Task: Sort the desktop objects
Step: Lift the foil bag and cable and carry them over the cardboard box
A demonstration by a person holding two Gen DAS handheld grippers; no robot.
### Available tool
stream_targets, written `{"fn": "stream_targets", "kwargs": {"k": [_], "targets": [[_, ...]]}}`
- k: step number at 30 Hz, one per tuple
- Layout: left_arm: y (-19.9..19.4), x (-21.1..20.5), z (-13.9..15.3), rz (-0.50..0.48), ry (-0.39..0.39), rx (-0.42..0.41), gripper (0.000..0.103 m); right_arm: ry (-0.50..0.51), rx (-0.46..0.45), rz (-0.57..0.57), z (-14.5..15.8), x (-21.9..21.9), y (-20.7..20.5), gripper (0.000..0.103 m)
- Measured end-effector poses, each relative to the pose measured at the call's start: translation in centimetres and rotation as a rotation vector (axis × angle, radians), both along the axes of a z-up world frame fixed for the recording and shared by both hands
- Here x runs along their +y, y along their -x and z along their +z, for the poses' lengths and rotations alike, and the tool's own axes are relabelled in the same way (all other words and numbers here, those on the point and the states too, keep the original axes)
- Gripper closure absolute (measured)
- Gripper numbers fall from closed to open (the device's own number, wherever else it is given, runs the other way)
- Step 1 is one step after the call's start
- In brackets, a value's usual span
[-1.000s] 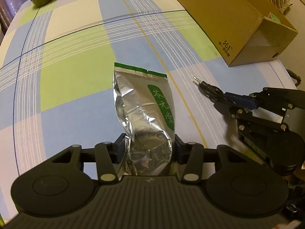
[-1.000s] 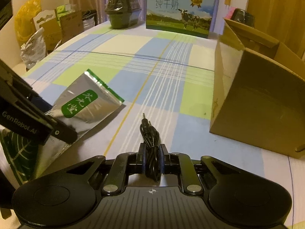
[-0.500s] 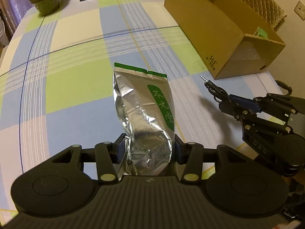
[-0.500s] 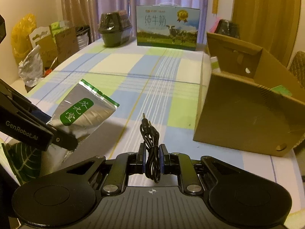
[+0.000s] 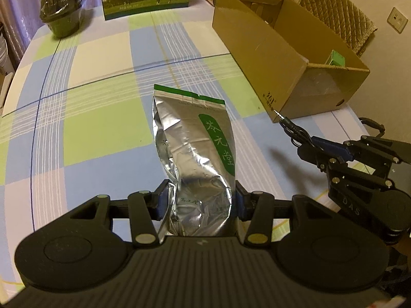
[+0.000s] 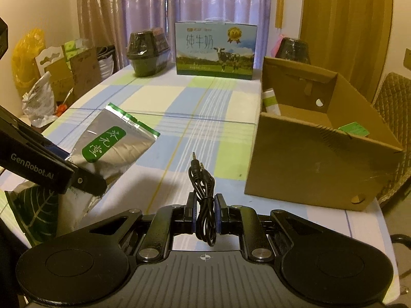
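Both hand-held grippers loaded above the checked worktop (image 5: 102,118).

The left hand-held gripper (image 5: 201,201) clamps the lower end of a silver tea pouch (image 5: 195,148), which juts forward, clear of the cloth. The right hand-held gripper (image 6: 204,214) pinches a coiled black audio cable (image 6: 203,192), plugs pointing away. To the right sits an open cardboard box (image 6: 316,164); a milk carton (image 6: 215,51) stands at the far edge. The pouch's base is hidden behind the gripper body, and the box's contents are mostly cut off by its walls.
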State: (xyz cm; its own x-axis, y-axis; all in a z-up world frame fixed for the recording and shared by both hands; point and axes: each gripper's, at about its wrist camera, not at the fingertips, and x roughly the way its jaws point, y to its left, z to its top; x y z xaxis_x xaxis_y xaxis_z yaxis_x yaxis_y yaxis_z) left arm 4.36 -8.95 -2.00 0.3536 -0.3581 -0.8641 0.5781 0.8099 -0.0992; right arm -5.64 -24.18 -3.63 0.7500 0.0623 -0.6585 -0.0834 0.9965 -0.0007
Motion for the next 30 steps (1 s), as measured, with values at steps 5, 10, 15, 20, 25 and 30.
{"fn": "stream_targets", "kwargs": {"k": [5,10,15,20,25,30], "targets": [[0.4,-0.5,0.5,-0.011,0.007,-0.012,0.059,0.001,-0.013,-0.011,0.5,-0.4,0.5,0.093],[0.6,-1.0,1.0,-0.019,0.014,-0.023,0.059,0.000,-0.031,-0.025,1.1,-1.0,1.1,0.093],[0.7,-2.0,1.8,-0.035,0.026,-0.035,0.059,-0.004,-0.060,-0.041,2.3,-1.9,1.4,0.093],[0.5,-3.6,2.8,-0.060,0.032,-0.057,0.059,-0.010,-0.095,-0.067,3.8,-3.1,1.5,0.093],[0.2,-5.5,3.9,-0.092,0.054,-0.066,0.059,-0.005,-0.130,-0.103,5.4,-4.8,1.2,0.093],[-0.7,-7.8,5.4,-0.117,0.089,-0.077,0.059,-0.014,-0.174,-0.149,7.3,-7.0,0.6,0.093]]}}
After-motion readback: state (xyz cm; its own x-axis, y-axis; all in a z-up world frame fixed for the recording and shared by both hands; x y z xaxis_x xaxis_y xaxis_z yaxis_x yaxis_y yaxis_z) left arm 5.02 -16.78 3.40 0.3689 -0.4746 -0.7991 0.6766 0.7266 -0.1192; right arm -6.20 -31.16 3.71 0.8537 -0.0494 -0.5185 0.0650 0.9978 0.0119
